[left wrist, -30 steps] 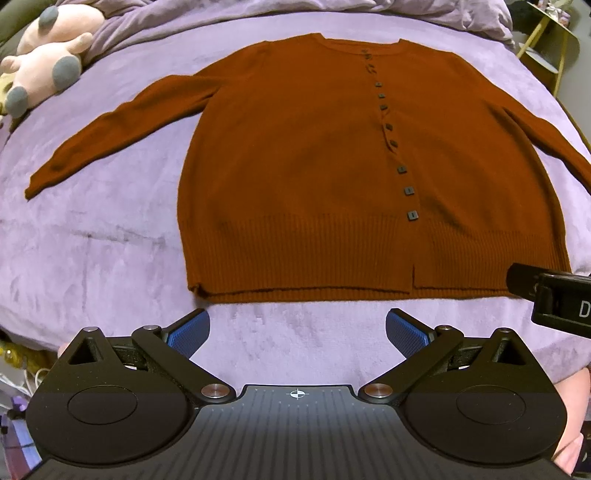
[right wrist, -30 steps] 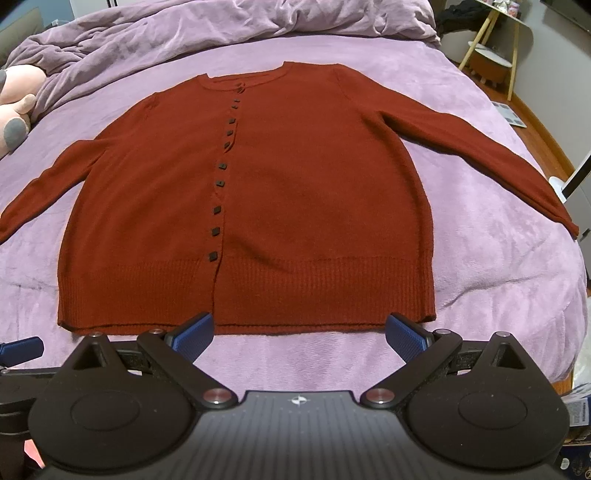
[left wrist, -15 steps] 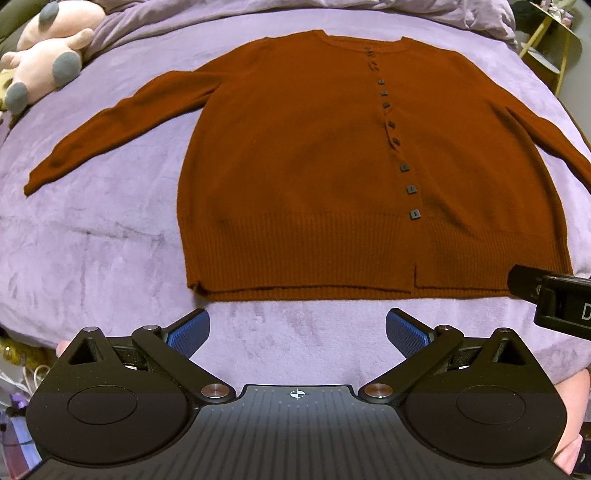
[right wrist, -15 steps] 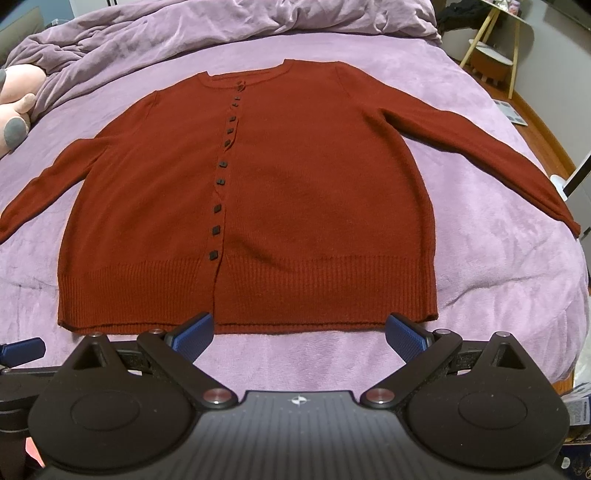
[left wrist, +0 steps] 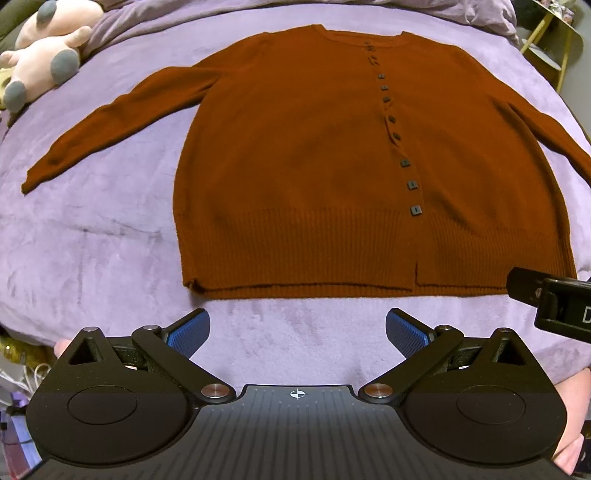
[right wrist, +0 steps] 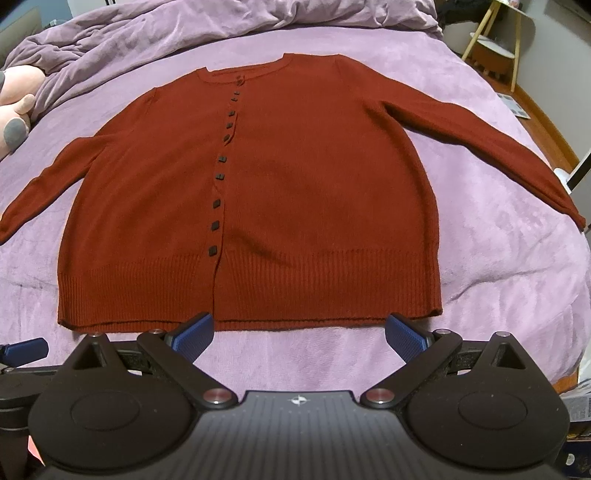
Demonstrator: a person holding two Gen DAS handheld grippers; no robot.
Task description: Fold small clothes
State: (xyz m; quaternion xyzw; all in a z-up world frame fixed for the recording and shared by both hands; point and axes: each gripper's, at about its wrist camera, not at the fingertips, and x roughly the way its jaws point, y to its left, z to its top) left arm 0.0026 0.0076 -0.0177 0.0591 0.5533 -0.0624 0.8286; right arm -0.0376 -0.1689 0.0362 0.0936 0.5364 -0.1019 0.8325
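Note:
A rust-red buttoned cardigan (left wrist: pixel 295 166) lies flat on the purple bed, front up, both sleeves spread out; it also shows in the right wrist view (right wrist: pixel 295 192). My left gripper (left wrist: pixel 297 332) is open and empty, just short of the ribbed hem, toward its left half. My right gripper (right wrist: pixel 299 334) is open and empty, its blue pads (right wrist: pixel 194 332) at the hem's edge, toward the right half. The right gripper's body shows at the right edge of the left wrist view (left wrist: pixel 554 301).
The purple blanket (left wrist: pixel 92 240) covers the bed. A pink plush toy (left wrist: pixel 44 51) lies at the far left. A rumpled duvet (right wrist: pixel 184 33) lies behind the collar. A wooden-legged stand (right wrist: pixel 495 48) and the floor are off the bed's right side.
Both grippers have moved slightly forward toward the hem; the cardigan sits a bit lower and closer in both views. The jaws stay open.

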